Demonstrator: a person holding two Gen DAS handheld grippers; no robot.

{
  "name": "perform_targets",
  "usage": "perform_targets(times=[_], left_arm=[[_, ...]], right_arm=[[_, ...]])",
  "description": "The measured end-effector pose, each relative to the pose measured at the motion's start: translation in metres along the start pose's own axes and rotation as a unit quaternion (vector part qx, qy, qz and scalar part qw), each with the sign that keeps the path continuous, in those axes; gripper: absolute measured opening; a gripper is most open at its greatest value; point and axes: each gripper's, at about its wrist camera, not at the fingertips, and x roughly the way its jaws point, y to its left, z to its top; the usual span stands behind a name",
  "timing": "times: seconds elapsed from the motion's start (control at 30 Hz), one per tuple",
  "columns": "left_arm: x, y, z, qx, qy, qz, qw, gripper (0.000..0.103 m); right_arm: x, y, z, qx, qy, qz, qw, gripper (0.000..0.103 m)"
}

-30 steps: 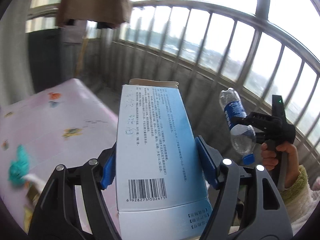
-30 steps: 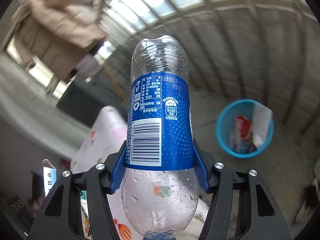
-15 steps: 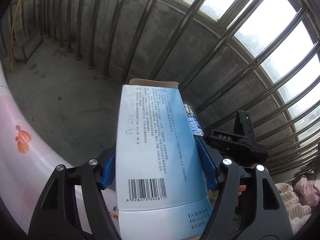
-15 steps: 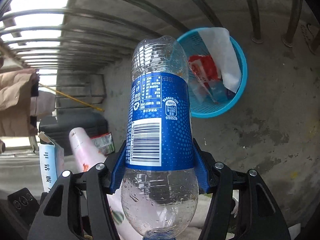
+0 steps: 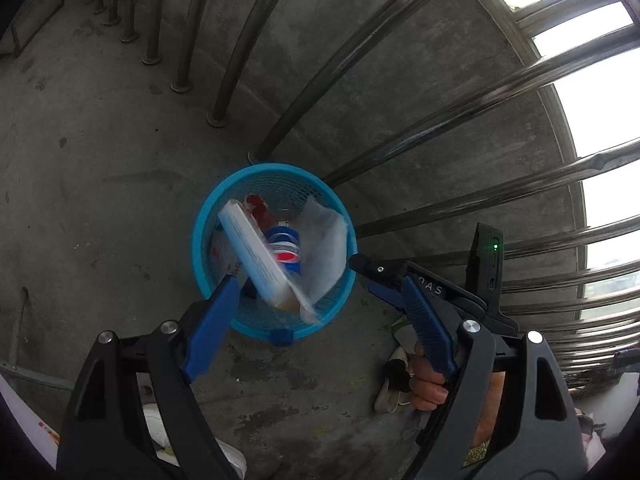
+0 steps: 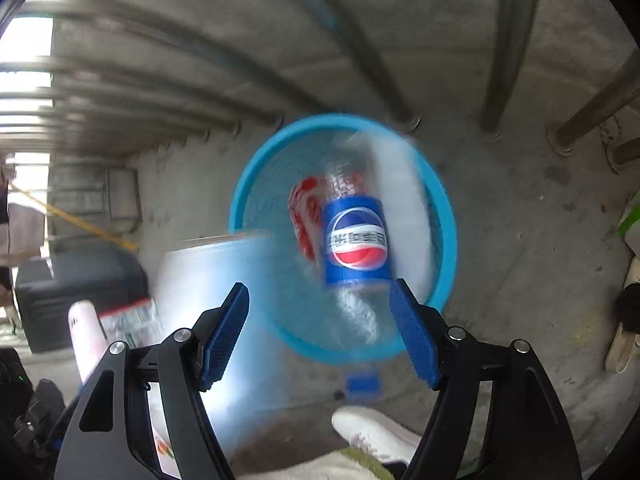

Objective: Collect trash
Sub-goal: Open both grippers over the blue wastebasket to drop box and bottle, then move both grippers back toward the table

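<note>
A blue mesh basket (image 5: pixel 200 232) stands on the concrete floor by the railing. My left gripper (image 5: pixel 318 284) hangs over it, jaws opening with nothing between the pads. The pale blue box (image 5: pixel 256 256) is loose and tilted in the basket's mouth. Beside it lie the blue-label bottle (image 5: pixel 284 246), a red wrapper (image 5: pixel 258 206) and a white sheet (image 5: pixel 324 244). My right gripper (image 6: pixel 318 286) is also opening. The bottle (image 6: pixel 356 240) is blurred and free of the pads, over the basket (image 6: pixel 444 216). The box (image 6: pixel 216 276) is a blur at the left. A hand holds the right gripper (image 5: pixel 362 274) at the basket's right rim.
Steel railing bars (image 5: pixel 360 52) and a low concrete wall rise just behind the basket. A white shoe (image 6: pixel 372 432) is near the bottom edge, and pale slippers (image 6: pixel 624 344) lie at the right. A black case (image 6: pixel 80 284) and the pink table's edge (image 6: pixel 84 336) are at the left.
Both grippers swung down over the basket and opened. The box left the left pads and the bottle left the right pads, both dropping toward the basket.
</note>
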Motion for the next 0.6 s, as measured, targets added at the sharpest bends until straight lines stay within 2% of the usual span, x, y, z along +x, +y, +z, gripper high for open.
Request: perform_targets(times=[0.13, 0.33, 0.47, 0.6], left_arm=[[-0.02, -0.01, -0.01, 0.028, -0.02, 0.003, 0.9994, 0.078], [-0.081, -0.029, -0.029, 0.071, -0.079, 0.023, 0.9941, 0.078], [-0.138, -0.032, -0.052, 0.088, -0.125, 0.056, 0.9866, 0.078], [-0.206, -0.031, -0.093, 0.095, -0.186, 0.105, 0.9723, 0.078]], right_arm=[[-0.019, -0.002, -0.005, -0.017, -0.051, -0.017, 0.998, 0.071], [-0.043, 0.015, -0.019, -0.043, -0.092, -0.029, 0.994, 0.071], [-0.064, 0.049, -0.034, -0.087, -0.119, -0.022, 0.989, 0.071], [-0.082, 0.105, -0.064, -0.167, -0.129, -0.001, 0.978, 0.071]])
